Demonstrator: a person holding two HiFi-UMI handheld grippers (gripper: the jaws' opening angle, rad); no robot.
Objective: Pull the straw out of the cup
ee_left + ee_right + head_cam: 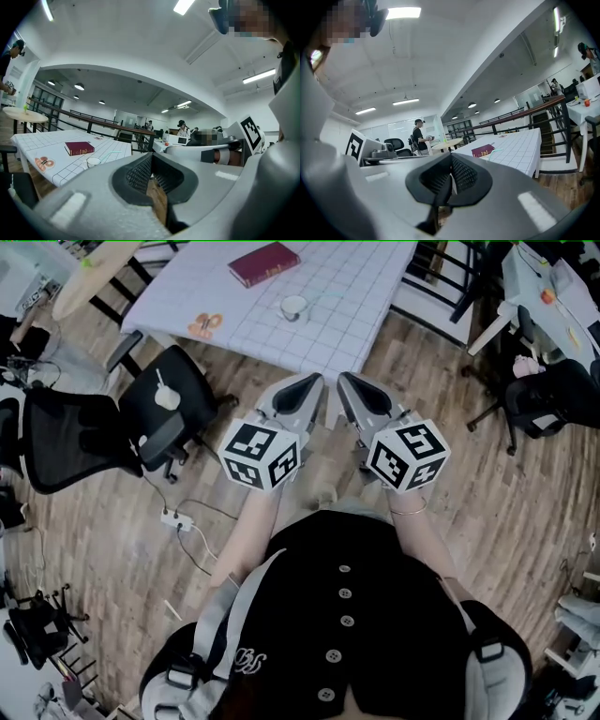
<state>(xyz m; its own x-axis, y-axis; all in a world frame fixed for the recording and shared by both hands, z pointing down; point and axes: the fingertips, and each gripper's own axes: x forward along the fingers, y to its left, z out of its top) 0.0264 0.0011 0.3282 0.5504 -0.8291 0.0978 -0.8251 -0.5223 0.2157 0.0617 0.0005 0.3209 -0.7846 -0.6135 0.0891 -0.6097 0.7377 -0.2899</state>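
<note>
The straw (111, 154) is seen undrawn in the cup (293, 307) on the bench (375, 296) at top centre; left gripper (313, 382) and right gripper (345, 382) are closed, empty.

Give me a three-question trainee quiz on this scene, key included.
1. True or false: the pale green straw is already out of the small white cup.
2. Which of these lies on the white grid-patterned table? A) a dark red book B) a blue plate C) a silver spoon
3. Fill in: the left gripper and the right gripper both have their jaws ____.
Key: 1 false; 2 A; 3 shut, with nothing held.
</note>
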